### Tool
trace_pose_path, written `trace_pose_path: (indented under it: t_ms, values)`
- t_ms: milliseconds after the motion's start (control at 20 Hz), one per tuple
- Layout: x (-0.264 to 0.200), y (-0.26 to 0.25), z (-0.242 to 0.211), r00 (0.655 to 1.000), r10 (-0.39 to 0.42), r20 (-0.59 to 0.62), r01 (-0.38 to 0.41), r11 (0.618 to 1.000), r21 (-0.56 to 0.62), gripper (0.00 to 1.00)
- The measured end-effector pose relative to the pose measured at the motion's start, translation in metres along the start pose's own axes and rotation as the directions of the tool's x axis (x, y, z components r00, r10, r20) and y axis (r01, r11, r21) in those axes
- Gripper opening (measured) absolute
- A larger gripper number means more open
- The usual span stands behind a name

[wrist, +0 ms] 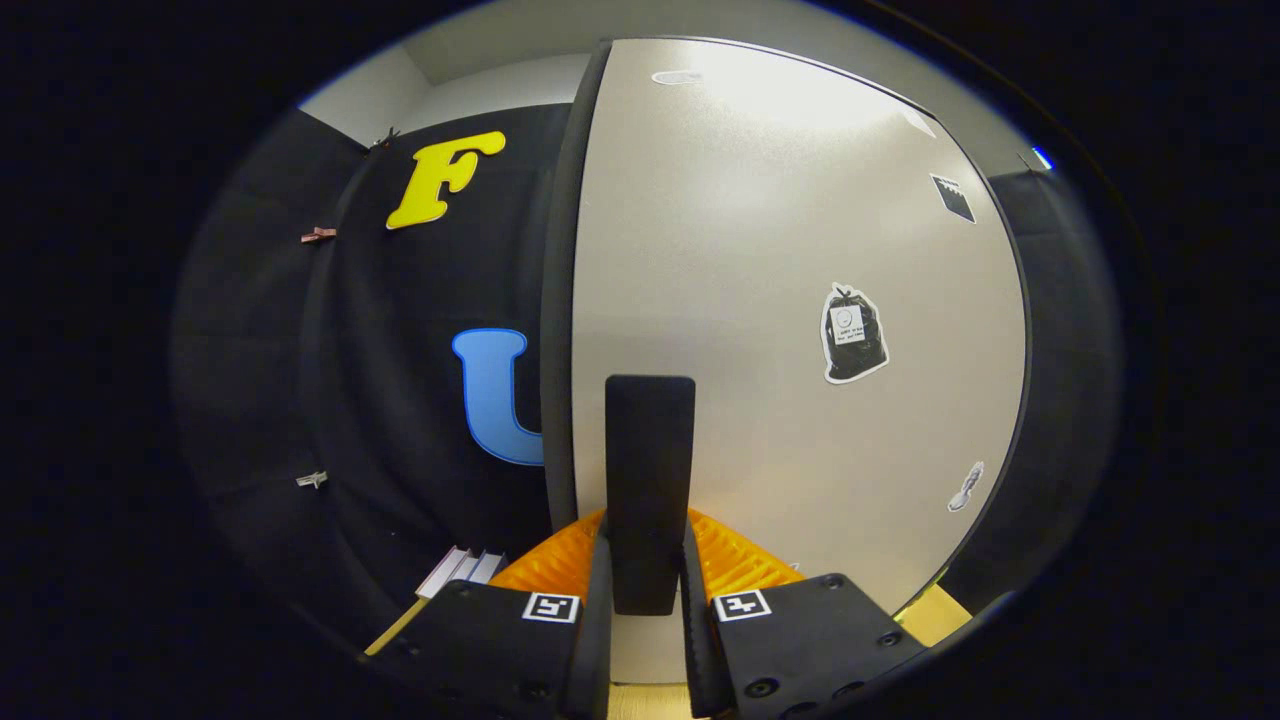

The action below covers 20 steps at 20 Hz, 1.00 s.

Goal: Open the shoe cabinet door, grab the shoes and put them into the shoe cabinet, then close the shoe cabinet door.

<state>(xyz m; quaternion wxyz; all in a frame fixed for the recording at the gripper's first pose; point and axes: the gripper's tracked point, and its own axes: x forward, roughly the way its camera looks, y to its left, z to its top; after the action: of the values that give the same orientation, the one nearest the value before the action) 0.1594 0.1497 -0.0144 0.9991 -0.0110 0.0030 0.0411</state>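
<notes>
Claw fingers clamped on the black handle of the pale cabinet door

Bright overhead glare on the pale cabinet door, sharp focus, fisheye-bent edges
</notes>
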Motion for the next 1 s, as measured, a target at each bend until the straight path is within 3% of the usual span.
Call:
trace_pose_path:
  t_ms: [600, 1000]
  values:
    - [-0.060, -0.010, -0.002, 0.998, 0.056, -0.009, -0.056, 0.998, 0.012, 0.34]
    - [-0.114, -0.027, -0.003, 0.990, 0.143, -0.020, -0.142, 0.990, 0.017, 0.34]
